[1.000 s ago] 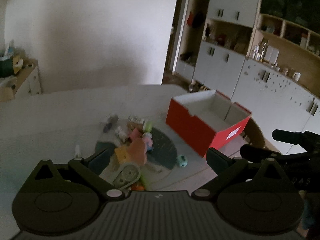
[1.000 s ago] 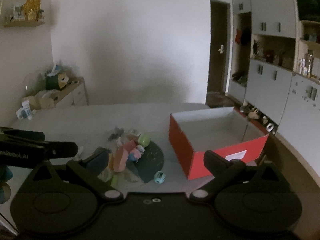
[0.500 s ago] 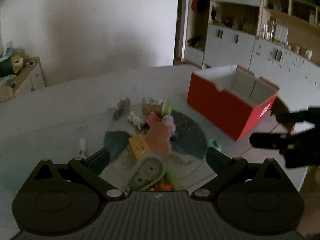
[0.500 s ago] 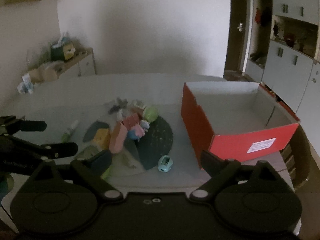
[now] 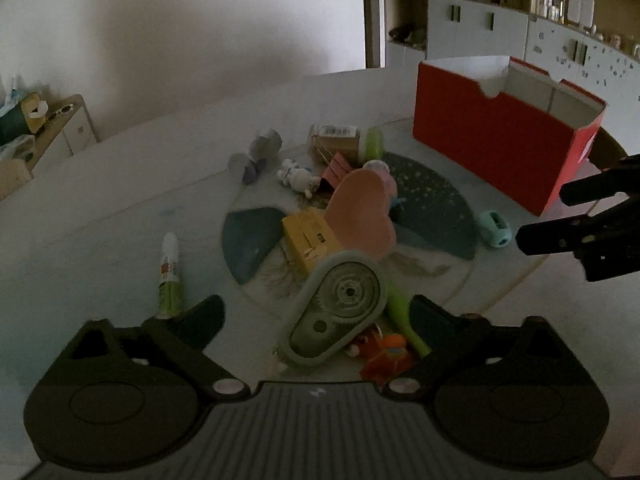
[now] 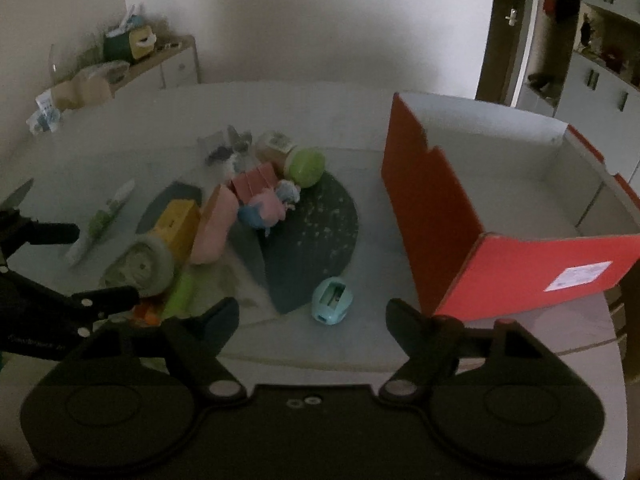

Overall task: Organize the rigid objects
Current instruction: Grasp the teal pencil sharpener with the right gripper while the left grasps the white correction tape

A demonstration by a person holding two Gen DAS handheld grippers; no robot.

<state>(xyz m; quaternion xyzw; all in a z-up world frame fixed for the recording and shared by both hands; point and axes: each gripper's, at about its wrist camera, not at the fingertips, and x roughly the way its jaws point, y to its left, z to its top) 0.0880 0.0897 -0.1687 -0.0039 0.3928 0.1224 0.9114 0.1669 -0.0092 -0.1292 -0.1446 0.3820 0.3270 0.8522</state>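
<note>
Left gripper (image 5: 316,312): we see jaws apart, just closing a bit, round grey-green tape dispenser (image 5: 340,306) between, untouched.
Right gripper (image 6: 312,312): jaws apart, narrowing; egg-shaped teal sharpener (image 6: 332,301) between, not gripped.
Pile: pink heart (image 5: 360,212), yellow block (image 5: 310,238), glue tube (image 5: 169,276) on table (image 5: 100,208).
Red box (image 6: 436,224): open cardboard, right of pile.

Matt red cardboard box (image 6: 436,216); pale smooth table (image 6: 340,120).
</note>
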